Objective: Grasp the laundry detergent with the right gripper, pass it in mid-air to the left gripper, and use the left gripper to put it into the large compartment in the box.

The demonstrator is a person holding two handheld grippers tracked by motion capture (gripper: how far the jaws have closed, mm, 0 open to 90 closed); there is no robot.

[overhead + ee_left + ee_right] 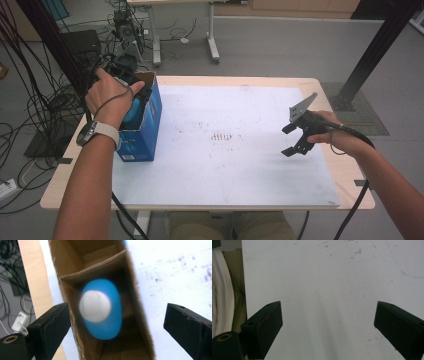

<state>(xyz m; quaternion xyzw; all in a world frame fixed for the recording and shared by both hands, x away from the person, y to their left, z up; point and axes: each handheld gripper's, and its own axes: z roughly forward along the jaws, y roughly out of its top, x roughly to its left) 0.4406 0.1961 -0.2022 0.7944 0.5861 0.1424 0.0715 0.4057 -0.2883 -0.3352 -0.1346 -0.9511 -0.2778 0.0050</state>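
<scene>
A blue cardboard box [146, 134] stands open-topped on the left part of the white mat [225, 170]. Inside its brown walls [141, 315] sits a blue rounded object [111, 326] with a white end [95, 306] facing up. My left gripper [117, 307] hangs over the box mouth, its jaws wide apart and touching nothing; in the high view my hand covers most of the left gripper [131, 102]. My right gripper [287, 141] hovers open over the mat's right side, with bare mat [324, 277] between its jaws.
The mat has reddish specks near its middle [222, 136]. Wooden table edge [350, 175] frames it. Cables [30, 115] and black gear lie on the floor at left, another table's legs [212, 47] behind, a black post [375, 50] at back right.
</scene>
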